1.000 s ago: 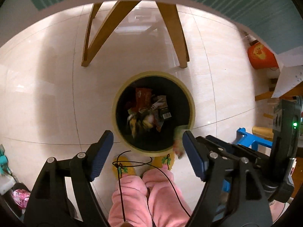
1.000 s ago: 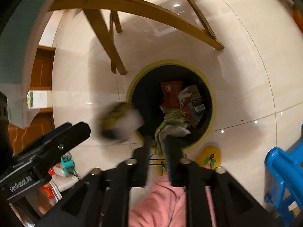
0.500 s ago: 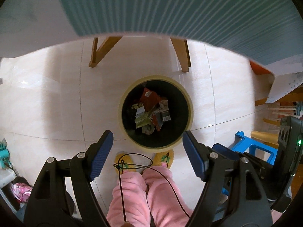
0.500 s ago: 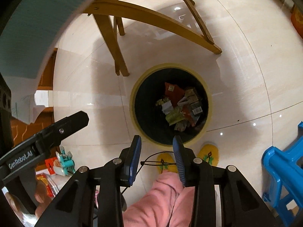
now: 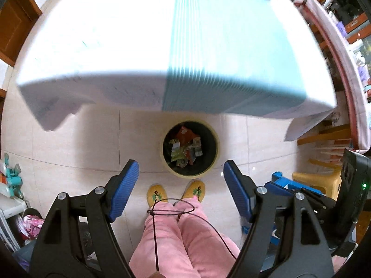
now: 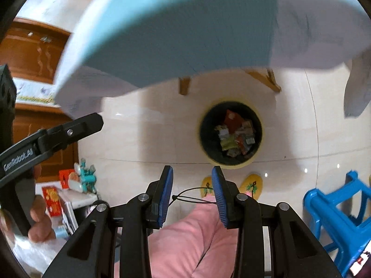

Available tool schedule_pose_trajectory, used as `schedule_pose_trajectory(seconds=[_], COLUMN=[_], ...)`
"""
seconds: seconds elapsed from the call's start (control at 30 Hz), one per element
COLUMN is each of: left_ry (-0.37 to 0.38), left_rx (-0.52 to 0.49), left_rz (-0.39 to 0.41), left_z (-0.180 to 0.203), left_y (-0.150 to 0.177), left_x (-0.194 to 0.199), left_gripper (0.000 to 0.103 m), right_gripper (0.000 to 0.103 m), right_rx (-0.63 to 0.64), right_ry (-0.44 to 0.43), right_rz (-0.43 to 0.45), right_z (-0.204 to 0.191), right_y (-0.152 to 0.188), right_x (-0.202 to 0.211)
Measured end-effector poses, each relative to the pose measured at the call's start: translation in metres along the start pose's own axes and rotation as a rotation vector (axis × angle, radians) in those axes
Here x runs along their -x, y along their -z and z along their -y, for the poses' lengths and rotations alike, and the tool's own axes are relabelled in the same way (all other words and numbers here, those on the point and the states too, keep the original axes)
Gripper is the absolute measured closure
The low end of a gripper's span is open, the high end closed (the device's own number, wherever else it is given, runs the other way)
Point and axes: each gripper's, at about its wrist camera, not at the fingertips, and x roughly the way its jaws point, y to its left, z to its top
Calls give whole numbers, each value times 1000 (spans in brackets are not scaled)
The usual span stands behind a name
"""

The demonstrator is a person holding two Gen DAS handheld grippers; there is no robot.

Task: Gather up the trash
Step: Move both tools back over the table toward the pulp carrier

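Observation:
A round black bin with a yellow rim stands on the floor below the table edge and holds several crumpled wrappers. It also shows in the right wrist view with the wrappers inside. My left gripper is wide open and empty, high above the floor, nearer me than the bin. My right gripper is open with a narrower gap and empty, also high above the floor. The left gripper's arm shows at the left of the right wrist view.
A table with a white cloth and a teal mat fills the upper part of both views. Pink-clad legs and yellow slippers stand just before the bin. A blue stool is at the right. Toys and boxes lie at the left.
Both grippers have risen well above the bin, so the tabletop now fills the upper views. The right gripper, shut a second ago, has opened; a dropped wrapper now lies in the bin.

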Motion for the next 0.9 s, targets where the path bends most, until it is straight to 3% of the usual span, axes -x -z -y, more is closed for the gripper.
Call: schedule_pose_trajectory(seconds=[0.2,0.4,0.6,0.9], left_ry=[25,48,67,65], left_rx=[16,64,86,-16], left_rz=[104,212,284,356], left_z=[2,7,15,23], left_y=[-20,-49,-80,-145], left_x=[92,180,242,305], left_gripper=[30,30,30,30], right_gripper=[68,68,68,68], right_rx=[132,195,246,251], right_ry=[-22,-40,-60,2], right_rz=[98,233,325,462], right_z=[-49,-72,-85,-120], right_y=[-23,-49,-79,-151], right_x=[97,183,257,339])
